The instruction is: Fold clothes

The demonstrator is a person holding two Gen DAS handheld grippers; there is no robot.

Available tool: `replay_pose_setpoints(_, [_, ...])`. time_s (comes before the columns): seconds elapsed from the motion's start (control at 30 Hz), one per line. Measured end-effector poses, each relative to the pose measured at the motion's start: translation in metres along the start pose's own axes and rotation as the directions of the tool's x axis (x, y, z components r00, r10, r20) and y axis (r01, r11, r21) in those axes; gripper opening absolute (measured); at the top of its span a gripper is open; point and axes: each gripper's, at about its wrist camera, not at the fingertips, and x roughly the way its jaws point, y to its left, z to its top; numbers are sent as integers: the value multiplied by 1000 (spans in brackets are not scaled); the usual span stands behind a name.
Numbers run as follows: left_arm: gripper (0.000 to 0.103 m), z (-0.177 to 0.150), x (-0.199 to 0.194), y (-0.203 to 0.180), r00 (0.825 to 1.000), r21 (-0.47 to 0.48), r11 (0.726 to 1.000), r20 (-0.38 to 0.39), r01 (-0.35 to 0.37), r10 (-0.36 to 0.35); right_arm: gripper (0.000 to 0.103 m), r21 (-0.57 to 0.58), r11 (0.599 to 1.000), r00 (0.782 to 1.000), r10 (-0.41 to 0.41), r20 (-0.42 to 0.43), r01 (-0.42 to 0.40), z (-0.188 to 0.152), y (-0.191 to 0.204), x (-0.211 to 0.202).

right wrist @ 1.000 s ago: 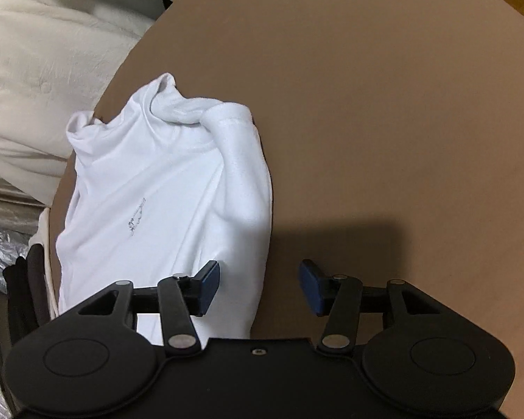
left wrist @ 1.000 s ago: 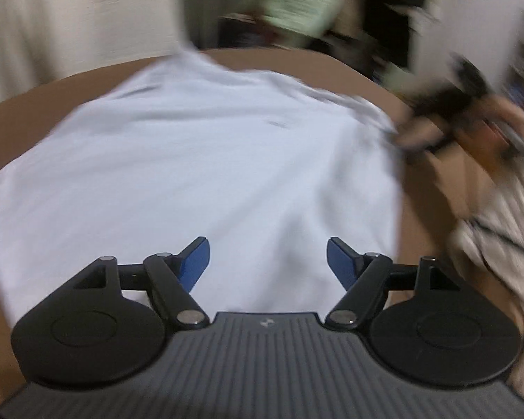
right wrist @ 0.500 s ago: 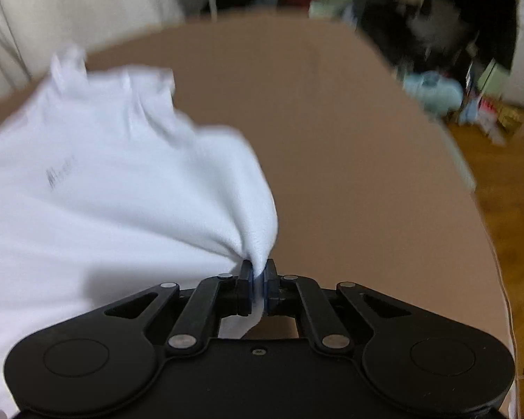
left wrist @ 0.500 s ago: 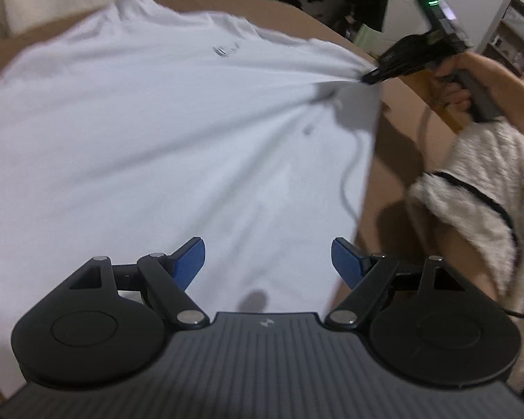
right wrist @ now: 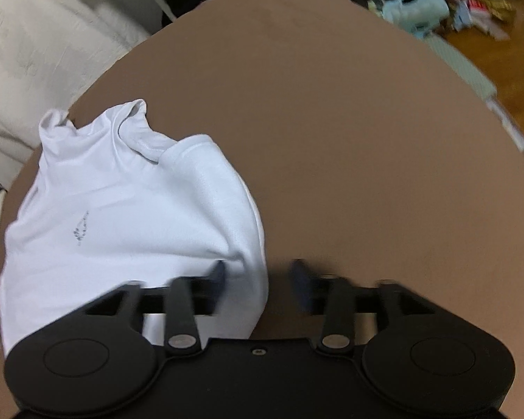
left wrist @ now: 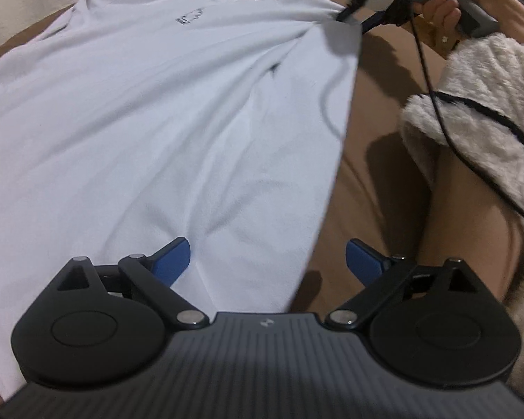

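Two grippers in play, and both have their jaws opening right now. From the left wrist cam, my left gripper (left wrist: 267, 260) is spread wide with the blue pads well apart. The near right edge of the white shirt (left wrist: 150, 118) lies under the gap, but neither pad presses on it; the left pad hangs over the cloth and the right pad over bare brown bed surface (left wrist: 373, 111). From the right wrist cam, my right gripper (right wrist: 256, 279) is about half spread and blurry. The folded right side of the white shirt (right wrist: 129, 216) sits between its fingers on the left half of the gap, and nothing is pinched as far as I can see.

Moving outward, the shirt lies mostly flat on the brown surface, collar at the far end, with a small dark logo on the chest. Creases fan across the cloth from its far right corner, right where the right gripper's tips sit in the left cam view. A hand (left wrist: 440, 10) holds that gripper's grey handle, with a black cable (left wrist: 433, 97) running down from it. A fluffy cream sleeve (left wrist: 478, 115) fills the right side. Far off in the right cam there's a cream cushion (right wrist: 52, 42) on the left, and blurred clutter on a wooden floor at the far right.
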Motion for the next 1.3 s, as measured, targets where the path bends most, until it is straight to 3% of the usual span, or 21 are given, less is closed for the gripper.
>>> replay_pose_setpoints(0.03, [92, -2, 2, 2, 1000, -25, 1000, -15, 13, -13, 54, 10, 1000, 1000, 16, -6, -16, -1, 0, -1])
replay_pose_setpoints(0.1, [49, -5, 9, 8, 999, -69, 998, -41, 0, -3, 54, -8, 999, 999, 40, -8, -40, -1, 4, -2])
replay_pose_setpoints(0.13, [37, -6, 12, 10, 999, -73, 997, -46, -32, 29, 44, -46, 999, 1000, 21, 12, -21, -2, 7, -5])
replay_pose_setpoints(0.17, [10, -7, 14, 12, 997, -77, 995, -51, -64, 61, 7, -84, 997, 999, 3, 33, 0, -3, 11, -9])
replay_pose_setpoints(0.2, [2, -5, 10, 16, 998, -109, 993, -39, -50, 46, 8, -120, 993, 998, -14, 55, 21, -4, 15, -12])
replay_pose_setpoints(0.27, [1, -1, -3, 27, 1000, -191, 981, 0, 17, -18, 6, -173, 984, 994, -32, 103, 49, -5, 21, -22])
replay_pose_setpoints(0.33, [1, 2, -23, 32, 996, -216, 974, 60, 73, -62, 5, -151, 988, 986, 5, 166, 20, -7, 20, -43])
replay_pose_setpoints(0.4, [1, 2, -36, 38, 988, -239, 960, 77, 148, -133, 4, -192, 979, 984, -31, 177, 65, -10, 25, -51])
replay_pose_setpoints(0.47, [2, 0, -31, 45, 984, -286, 942, 43, 176, -171, 6, -239, 960, 984, -114, 137, 144, -9, 33, -39])
replay_pose_setpoints(0.53, [4, -1, -16, 46, 986, -275, 950, -32, 146, -161, 11, -260, 935, 969, -223, 102, 242, -7, 34, -22])
replay_pose_setpoints(0.57, [12, 0, -12, 45, 988, -248, 961, -62, 124, -143, 30, -265, 922, 959, -266, 95, 282, -6, 33, -17])
replay_pose_setpoints(0.6, [24, 3, -12, 45, 989, -220, 970, -79, 107, -127, 38, -258, 921, 956, -271, 109, 291, -5, 30, -19])
replay_pose_setpoints(0.63, [29, 6, -19, 48, 991, -199, 974, -55, 110, -123, 48, -238, 931, 959, -249, 139, 276, -4, 30, -27])
replay_pose_setpoints(0.7, [49, 15, -40, 60, 991, -178, 975, 36, 133, -129, 49, -199, 949, 958, -205, 199, 244, -2, 28, -43])
replay_pose_setpoints(0.77, [60, 28, -64, 82, 978, -197, 966, 155, 168, -138, 52, -181, 968, 954, -119, 274, 172, 3, 30, -63])
replay_pose_setpoints(0.87, [63, 54, -80, 131, 957, -263, 951, 276, 163, -88, 53, -259, 966, 956, 85, 281, -9, 25, 57, -72])
replay_pose_setpoints(0.93, [63, 76, -78, 167, 950, -292, 950, 313, 107, -11, 54, -348, 930, 954, 202, 222, -116, 46, 86, -64])
replay_pose_setpoints(1.03, [63, 117, -58, 219, 935, -341, 939, 346, 47, 79, 59, -487, 854, 946, 288, 147, -184, 80, 135, -32])
replay_pose_setpoints(1.13, [63, 166, -24, 261, 930, -354, 935, 339, -12, 141, 68, -565, 811, 960, 256, 117, -147, 114, 178, 14])
replay_pose_setpoints(1.23, [63, 218, 12, 290, 930, -341, 935, 301, -100, 210, 72, -567, 822, 984, 147, 105, -62, 141, 202, 71])
replay_pose_setpoints(1.3, [63, 248, 34, 301, 935, -339, 934, 280, -115, 217, 72, -556, 831, 994, 72, 77, -17, 155, 205, 110])
